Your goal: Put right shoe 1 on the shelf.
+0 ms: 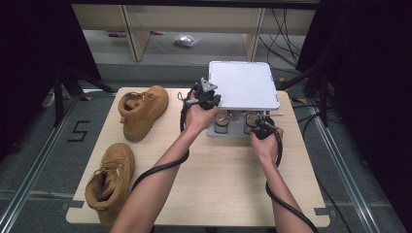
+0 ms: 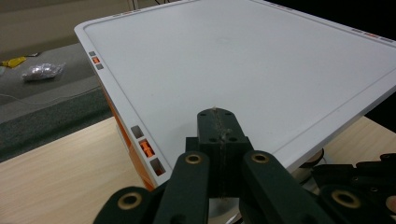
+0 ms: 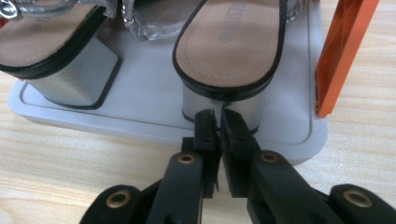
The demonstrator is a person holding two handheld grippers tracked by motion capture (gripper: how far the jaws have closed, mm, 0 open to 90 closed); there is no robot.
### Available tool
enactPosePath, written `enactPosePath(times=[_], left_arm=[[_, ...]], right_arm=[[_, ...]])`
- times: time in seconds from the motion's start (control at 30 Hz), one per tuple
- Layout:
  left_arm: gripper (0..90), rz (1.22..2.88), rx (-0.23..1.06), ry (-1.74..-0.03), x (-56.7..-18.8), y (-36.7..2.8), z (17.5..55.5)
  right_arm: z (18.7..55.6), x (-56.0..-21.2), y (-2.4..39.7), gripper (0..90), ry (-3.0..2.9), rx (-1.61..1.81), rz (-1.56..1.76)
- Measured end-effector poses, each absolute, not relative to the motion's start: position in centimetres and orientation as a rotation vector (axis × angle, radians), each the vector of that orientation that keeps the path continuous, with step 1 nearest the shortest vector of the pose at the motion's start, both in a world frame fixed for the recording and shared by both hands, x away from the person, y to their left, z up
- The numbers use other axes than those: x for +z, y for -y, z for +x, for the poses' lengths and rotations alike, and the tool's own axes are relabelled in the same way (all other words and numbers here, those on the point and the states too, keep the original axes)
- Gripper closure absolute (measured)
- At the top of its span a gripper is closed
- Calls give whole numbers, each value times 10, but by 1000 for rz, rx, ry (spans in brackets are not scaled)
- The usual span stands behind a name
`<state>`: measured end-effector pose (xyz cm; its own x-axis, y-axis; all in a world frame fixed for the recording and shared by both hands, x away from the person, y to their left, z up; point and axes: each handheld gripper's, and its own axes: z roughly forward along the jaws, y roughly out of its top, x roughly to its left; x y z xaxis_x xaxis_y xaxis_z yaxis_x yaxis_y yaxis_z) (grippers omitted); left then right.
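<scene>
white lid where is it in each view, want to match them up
High view: white lid at the table's far edge, raised over the sandals.
Left gripper view: broad pale slab across the upper frame.
Right gripper view: not recognisable.
Shared landmark: the orange side panel.

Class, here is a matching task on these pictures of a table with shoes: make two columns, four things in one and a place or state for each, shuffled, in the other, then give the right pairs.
Things:
1. tan boots
2. sandals
3. white lid
4. left gripper

Places or states:
A. standing on the grey base tray, heels toward the person
B. jaws shut, at the near edge of the lid
C. raised above the tray, with orange sides beneath it
D. on the left part of the table

Pairs: 1-D, 2-A, 3-C, 4-B
</scene>
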<state>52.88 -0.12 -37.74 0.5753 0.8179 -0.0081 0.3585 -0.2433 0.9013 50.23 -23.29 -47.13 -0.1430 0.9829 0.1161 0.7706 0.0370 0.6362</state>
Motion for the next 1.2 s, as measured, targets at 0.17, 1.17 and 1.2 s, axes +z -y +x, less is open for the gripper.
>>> enactPosePath(times=[0.17, 1.17, 1.2], left_arm=[[900, 1819, 598, -964, -378, 3, 528], [584, 1820, 637, -948, -363, -6, 516], [558, 1816, 633, -951, -362, -7, 514]], right_arm=[[498, -467, 234, 797, -1984, 837, 1732], [450, -453, 261, 550, -2077, 855, 1660], [447, -451, 262, 550, -2071, 868, 1677]])
